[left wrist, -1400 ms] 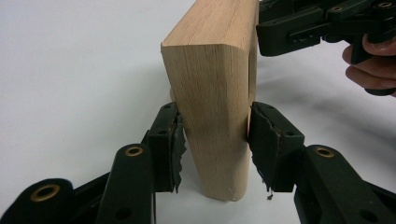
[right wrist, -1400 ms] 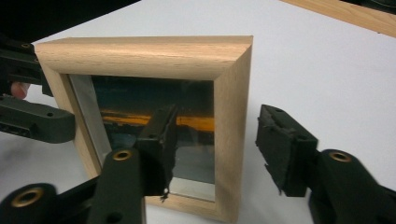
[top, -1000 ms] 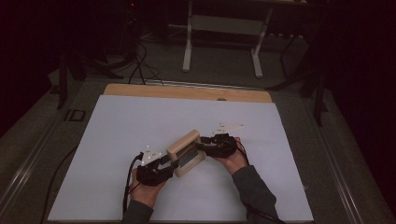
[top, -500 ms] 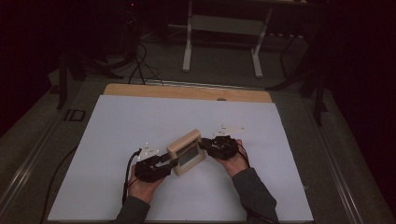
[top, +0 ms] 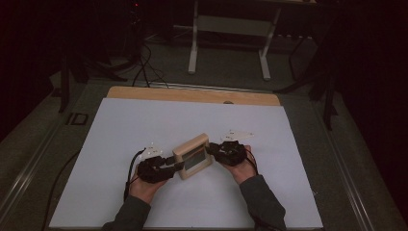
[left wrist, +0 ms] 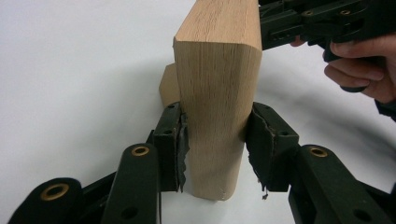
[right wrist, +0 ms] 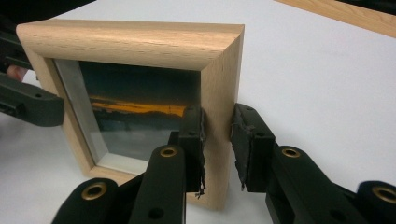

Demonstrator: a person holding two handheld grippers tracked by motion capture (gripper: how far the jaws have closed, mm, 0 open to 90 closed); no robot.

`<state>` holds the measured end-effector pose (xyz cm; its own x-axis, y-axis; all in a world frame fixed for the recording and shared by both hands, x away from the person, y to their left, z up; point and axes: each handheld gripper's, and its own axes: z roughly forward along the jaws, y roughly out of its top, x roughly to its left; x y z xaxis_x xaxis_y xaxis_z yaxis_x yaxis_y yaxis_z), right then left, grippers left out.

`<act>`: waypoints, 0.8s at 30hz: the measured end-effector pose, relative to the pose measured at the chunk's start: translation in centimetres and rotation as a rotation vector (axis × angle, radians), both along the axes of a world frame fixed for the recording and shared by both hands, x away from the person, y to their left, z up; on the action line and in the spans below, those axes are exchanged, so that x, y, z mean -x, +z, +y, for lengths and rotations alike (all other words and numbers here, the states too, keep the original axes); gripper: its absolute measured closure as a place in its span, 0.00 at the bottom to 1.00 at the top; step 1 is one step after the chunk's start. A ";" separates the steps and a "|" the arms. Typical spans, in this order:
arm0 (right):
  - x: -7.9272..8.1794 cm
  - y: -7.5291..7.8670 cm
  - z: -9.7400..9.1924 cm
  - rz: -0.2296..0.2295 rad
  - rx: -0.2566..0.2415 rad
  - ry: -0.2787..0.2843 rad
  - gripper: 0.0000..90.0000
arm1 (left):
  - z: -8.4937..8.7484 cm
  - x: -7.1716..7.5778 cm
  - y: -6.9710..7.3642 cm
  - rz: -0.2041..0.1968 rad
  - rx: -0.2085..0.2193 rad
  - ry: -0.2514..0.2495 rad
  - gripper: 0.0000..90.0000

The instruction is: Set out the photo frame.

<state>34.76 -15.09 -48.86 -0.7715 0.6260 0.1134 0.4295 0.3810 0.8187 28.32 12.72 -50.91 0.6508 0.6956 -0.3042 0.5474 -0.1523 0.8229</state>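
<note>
White table [top: 144, 125]: picture frame [top: 192, 156] holds sunset photo [right wrist: 135, 112].

Frame [top: 192, 156] btwn grippers, prob. on table [top: 120, 125]

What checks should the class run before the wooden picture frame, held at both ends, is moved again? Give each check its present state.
1. Left hand-held gripper has the wooden picture frame between its jaws: ok, both pads press the frame's end.
2. Right hand-held gripper grips the opposite side: cannot tell, one jaw touches the front, the other shows a thin gap.
3. Frame stands upright on the white table: ok, its bottom edge meets the surface.
4. Glass front free of the jaws: ok, the right jaw sits on the wood border.
5. Rear stand free: cannot tell, just a small wooden piece shows behind.
6. Cables clear of the frame: ok, the cable trails toward the person.
</note>
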 end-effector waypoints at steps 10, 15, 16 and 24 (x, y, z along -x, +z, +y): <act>-0.7 -0.1 -0.3 0.023 -0.040 0.046 0.62 | -0.3 0.1 -0.1 -0.021 -0.020 0.031 0.65; -1.4 -0.4 -0.1 0.047 -0.053 0.084 0.45 | -0.6 0.2 0.0 -0.032 -0.041 0.047 0.64; -1.5 -0.5 0.0 0.048 -0.052 0.094 0.41 | -0.6 0.2 -0.1 -0.032 -0.041 0.049 0.64; -2.1 -0.8 0.8 0.083 -0.057 0.125 0.28 | -0.8 0.1 -0.1 -0.038 -0.052 0.061 0.63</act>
<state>36.86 -14.32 -49.70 -0.8295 0.5165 0.2126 0.4487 0.3896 0.8043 28.21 11.92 -50.98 0.6173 0.7484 -0.2424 0.5255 -0.1630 0.8350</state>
